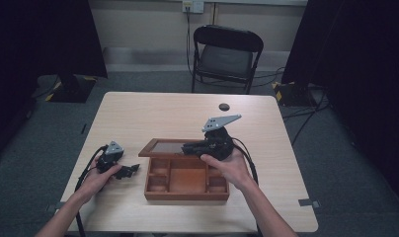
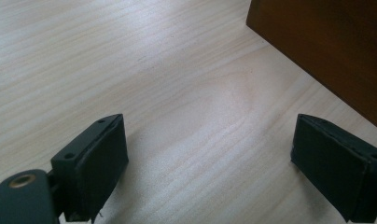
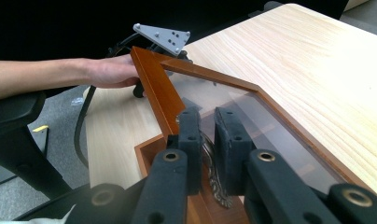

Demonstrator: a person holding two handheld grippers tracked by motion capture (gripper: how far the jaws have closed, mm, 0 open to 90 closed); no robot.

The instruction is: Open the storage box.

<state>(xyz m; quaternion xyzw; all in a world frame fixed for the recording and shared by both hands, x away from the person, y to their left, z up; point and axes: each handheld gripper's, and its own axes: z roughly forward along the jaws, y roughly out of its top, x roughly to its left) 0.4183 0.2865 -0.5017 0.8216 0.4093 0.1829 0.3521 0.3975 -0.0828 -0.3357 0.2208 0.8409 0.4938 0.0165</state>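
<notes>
Glossy reddish wooden box (image 1: 186,178) with a clear glass lid (image 3: 252,116) on a matt pale wood-grain table (image 1: 153,111).

1. No lettering, label, brand mark or number can be read anywhere, not on the wooden box (image 1: 186,178), nor on its glass lid (image 3: 252,116).
2. The bench (image 1: 153,111) top is plain wood grain.
3. The grey plates carry only screw holes, no print.
</notes>
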